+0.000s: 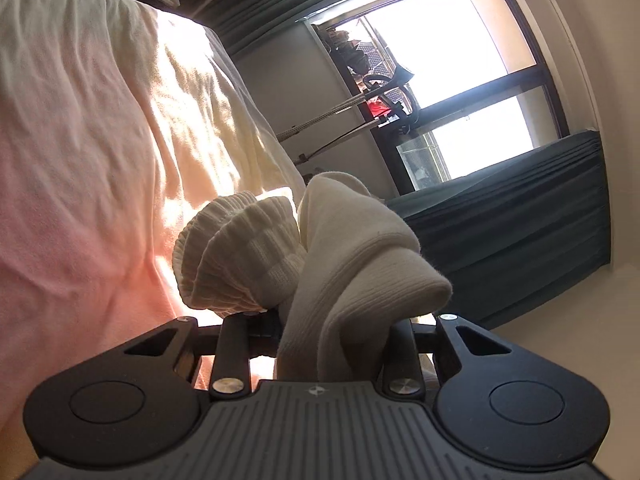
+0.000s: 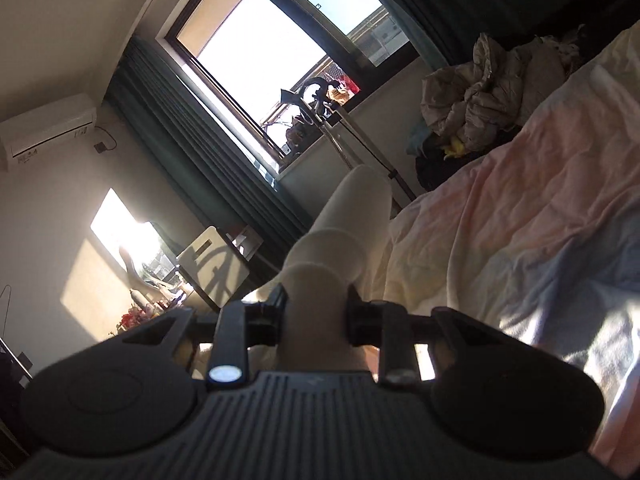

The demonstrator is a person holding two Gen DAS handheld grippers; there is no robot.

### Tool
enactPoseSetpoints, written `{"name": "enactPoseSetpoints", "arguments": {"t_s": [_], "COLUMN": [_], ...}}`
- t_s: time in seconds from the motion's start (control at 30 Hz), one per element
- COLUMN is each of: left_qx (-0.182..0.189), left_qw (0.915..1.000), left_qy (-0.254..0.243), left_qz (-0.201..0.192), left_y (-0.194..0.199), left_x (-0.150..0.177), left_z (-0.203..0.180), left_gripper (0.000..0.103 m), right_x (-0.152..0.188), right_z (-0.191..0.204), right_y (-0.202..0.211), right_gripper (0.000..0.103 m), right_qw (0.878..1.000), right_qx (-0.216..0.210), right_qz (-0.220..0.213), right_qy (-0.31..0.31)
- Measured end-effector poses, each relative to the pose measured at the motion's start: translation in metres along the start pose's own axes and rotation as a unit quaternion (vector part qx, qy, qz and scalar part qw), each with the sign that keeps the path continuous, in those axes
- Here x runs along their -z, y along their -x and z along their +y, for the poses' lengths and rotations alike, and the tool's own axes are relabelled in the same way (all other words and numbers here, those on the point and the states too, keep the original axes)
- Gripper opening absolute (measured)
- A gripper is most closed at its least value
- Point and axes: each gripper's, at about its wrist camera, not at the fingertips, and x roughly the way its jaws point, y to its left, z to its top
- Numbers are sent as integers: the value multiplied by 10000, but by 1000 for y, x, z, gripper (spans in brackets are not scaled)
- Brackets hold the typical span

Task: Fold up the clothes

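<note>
Socks (image 1: 320,260) clamped in both near-level hand-held grippers, left (image 1: 332,328) and right (image 2: 316,320).

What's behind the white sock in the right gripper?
Behind the white sock held by the right gripper: a window, green curtain and a stand. The sock hides the stand's lower part.

Strong sun pours through a dark-framed window (image 2: 264,56) at twelve o'clock in the right wrist view, flanked by dark green curtains (image 2: 188,136). A white air conditioner (image 2: 48,128) hangs on the pale wall (image 2: 48,200) at nine o'clock, above a bright sun patch. The bed (image 2: 520,216), under a rumpled pink and cream sheet, fills three o'clock, with crumpled bedding (image 2: 480,92) heaped at one o'clock.
</note>
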Motion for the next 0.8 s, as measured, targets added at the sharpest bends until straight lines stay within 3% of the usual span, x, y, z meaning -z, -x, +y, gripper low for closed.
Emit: {"name": "enactPoseSetpoints", "arguments": {"t_s": [0.17,0.3,0.43,0.67,0.8], "left_qx": [395,673,965,1183,1165], "left_qw": [9983,9949,9896,9781,9730], "left_qy": [-401,-634,-710,-854,-889], "left_qz": [131,412,792,1483,1782], "left_y": [-14,-41,-88,-177,-223], "left_x": [34,76,128,217,258], "left_z": [-67,-107,-132,-142,-129], "left_gripper": [33,33,33,33,33], "right_x": [-51,-85,-116,-144,-141], "right_z": [-10,-48,-98,-204,-260], "right_y": [65,119,167,217,223], "right_gripper": [29,30,30,30,30], "right_qw": [9986,9954,9925,9846,9830], "right_qx": [-63,4,285,868,1186], "right_qz": [-519,-947,-1184,-1504,-1398], "right_qy": [88,-158,57,180,77]}}
